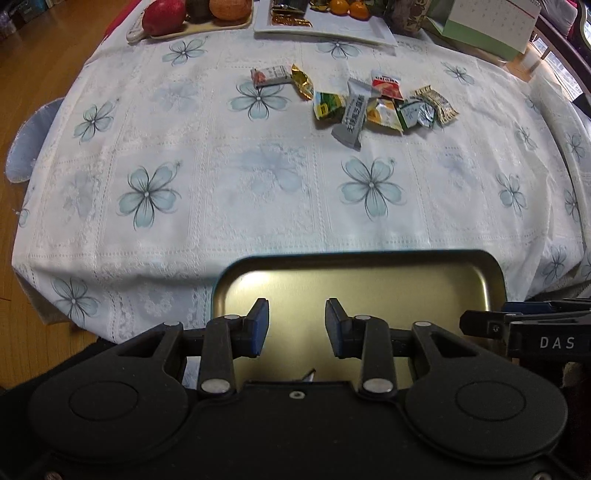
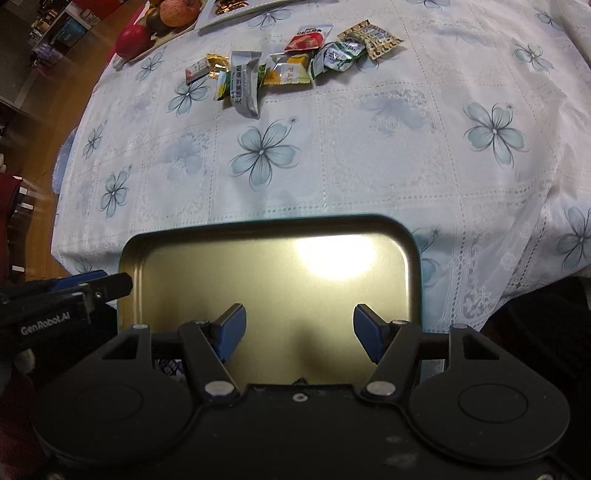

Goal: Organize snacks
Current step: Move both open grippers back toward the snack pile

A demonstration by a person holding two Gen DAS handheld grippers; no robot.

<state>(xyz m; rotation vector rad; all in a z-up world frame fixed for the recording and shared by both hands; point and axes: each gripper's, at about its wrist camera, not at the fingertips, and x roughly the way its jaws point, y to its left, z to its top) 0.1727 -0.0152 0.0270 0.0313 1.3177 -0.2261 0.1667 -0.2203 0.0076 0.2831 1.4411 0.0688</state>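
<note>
A shallow tin tray [image 1: 369, 256] [image 2: 266, 221], gold inside with a dark rim, lies by the table's near edge, over the hanging cloth. Both grippers hover over it. My left gripper [image 1: 297, 321] is open, with only the bare tray bottom between its blue pads. My right gripper [image 2: 299, 326] is open wider, also with nothing in it. Several wrapped snacks [image 1: 384, 105] [image 2: 288, 62] lie scattered far across the flowered tablecloth, among them a grey bar [image 1: 352, 118] [image 2: 244, 90], well beyond both grippers. The right gripper's side shows at the right edge of the left wrist view.
At the table's far edge stand a plate of fruit [image 1: 207, 24], a white tray [image 1: 332, 31] with sweets and small oranges, and a green box with a calendar [image 1: 484, 35]. Wooden floor [image 1: 22, 92] lies off the table's left side.
</note>
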